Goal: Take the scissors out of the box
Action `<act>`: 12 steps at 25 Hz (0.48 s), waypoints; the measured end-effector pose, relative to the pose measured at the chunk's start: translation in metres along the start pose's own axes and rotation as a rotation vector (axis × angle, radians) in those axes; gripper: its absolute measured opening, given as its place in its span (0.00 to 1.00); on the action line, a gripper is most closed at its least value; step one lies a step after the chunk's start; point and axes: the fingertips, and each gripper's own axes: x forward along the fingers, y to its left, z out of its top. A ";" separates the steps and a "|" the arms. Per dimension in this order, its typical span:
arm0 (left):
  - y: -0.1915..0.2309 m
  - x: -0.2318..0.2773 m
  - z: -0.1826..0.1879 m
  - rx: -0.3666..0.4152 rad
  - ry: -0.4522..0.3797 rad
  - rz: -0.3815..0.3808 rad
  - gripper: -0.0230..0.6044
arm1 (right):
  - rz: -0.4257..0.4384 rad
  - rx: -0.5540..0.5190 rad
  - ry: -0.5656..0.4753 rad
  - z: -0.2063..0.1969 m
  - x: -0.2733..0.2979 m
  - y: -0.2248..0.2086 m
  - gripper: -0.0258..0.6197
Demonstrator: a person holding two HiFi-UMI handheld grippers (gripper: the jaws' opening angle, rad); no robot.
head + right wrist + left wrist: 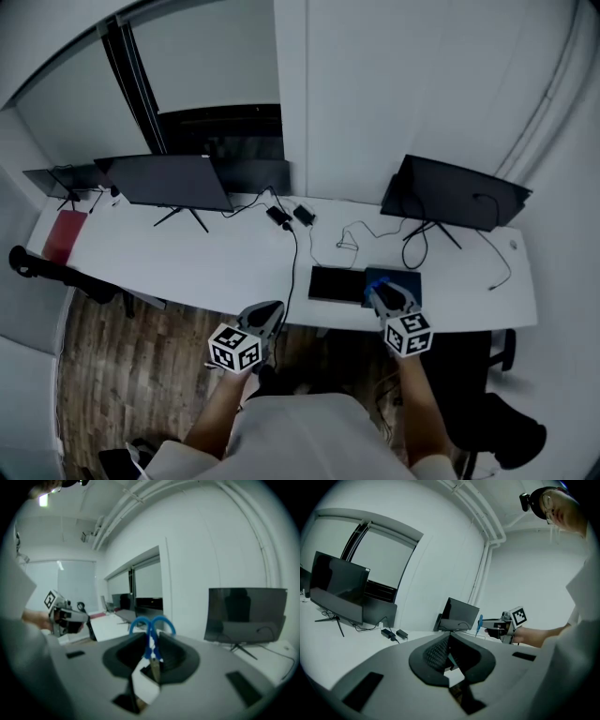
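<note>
My right gripper (151, 640) is shut on the scissors (151, 626); the blue handle loops stick out past the jaws and the blades run back between them. In the head view this gripper (386, 298) hovers over a dark blue box (411, 279) near the white table's front edge. From the left gripper view the scissors (480, 624) stand on end in the right gripper (491, 627), off to the right. My left gripper (449, 640) has its jaws together with nothing in them; it hangs in front of the table edge (265, 317), left of the box.
A black flat slab (336, 284) lies beside the box. Monitors stand at the back left (169, 180) and back right (456, 194). Cables and power bricks (291, 217) lie mid-table. A red book (64, 234) sits at the far left end. The wood floor (122, 361) shows below.
</note>
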 end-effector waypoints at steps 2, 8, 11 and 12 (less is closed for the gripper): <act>0.007 -0.007 0.005 0.015 -0.003 -0.007 0.09 | -0.020 -0.004 -0.011 0.006 -0.003 0.003 0.21; 0.035 -0.043 0.016 0.034 0.016 -0.035 0.09 | -0.086 0.000 -0.032 0.013 -0.012 0.015 0.21; 0.053 -0.059 0.021 0.039 0.020 -0.029 0.09 | -0.118 0.012 -0.045 0.016 -0.018 0.021 0.21; 0.058 -0.062 0.021 0.041 0.020 -0.027 0.09 | -0.127 0.018 -0.051 0.018 -0.020 0.023 0.21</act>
